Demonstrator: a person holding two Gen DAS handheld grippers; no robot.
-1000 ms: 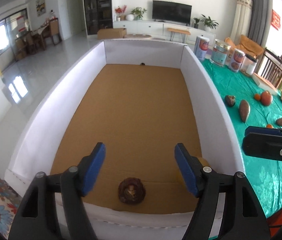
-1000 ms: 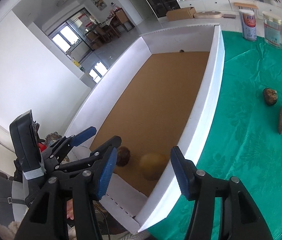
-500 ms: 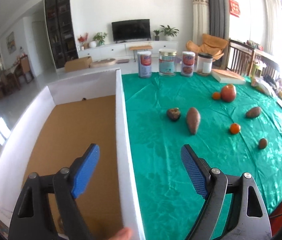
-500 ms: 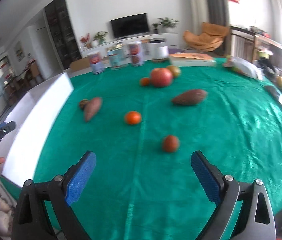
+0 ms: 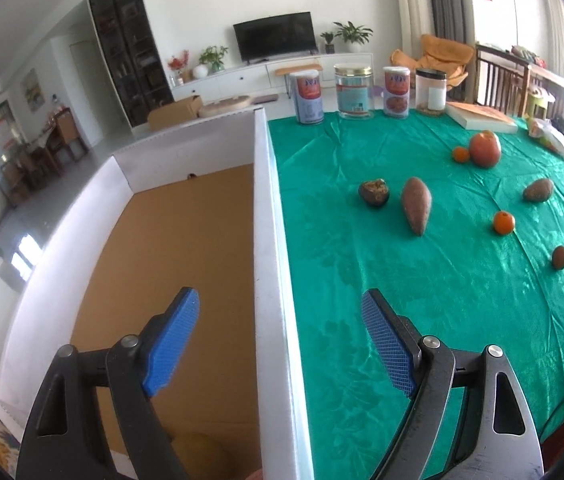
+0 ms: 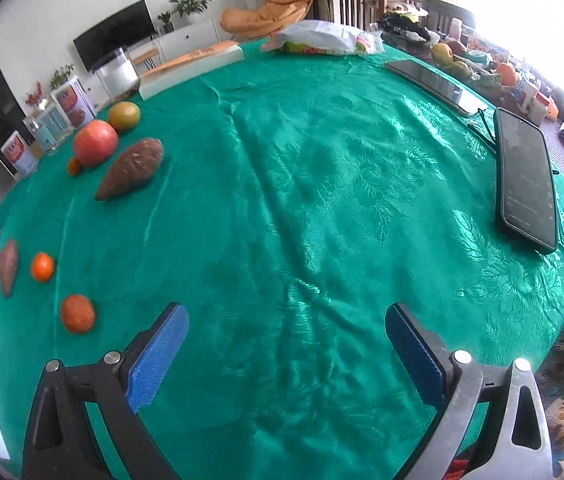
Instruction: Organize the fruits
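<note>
We look across a bright living room, a television against the far wall, onto a tabletop (image 5: 421, 300) draped in shiny green patterned cloth. Along the left of the left wrist view stands a large white-walled box (image 5: 268, 240) with a brown cardboard floor; at the lower edge of that frame a yellowish round fruit (image 5: 198, 450) lies inside it, half hidden by our left gripper (image 5: 282, 340). That gripper hangs wide and empty, its blue pads straddling the box's right wall.

On the cloth at centre right of that view lie a tapered, reddish-brown sweet potato (image 5: 416, 205) and, just beside it, a dark wrinkled fruit (image 5: 374, 192). Farther right sit a large red apple (image 5: 485, 149) touching a small orange (image 5: 461, 154), a second sweet potato (image 5: 538, 190), a tangerine (image 5: 504, 222) and a brownish round fruit (image 5: 560, 257).

In the right wrist view our right gripper (image 6: 285, 352) is opening over bare cloth, nothing between its pads. A rough orange fruit (image 6: 77, 313) lies at lower left, a dark phone (image 6: 525, 178) at right.
</note>
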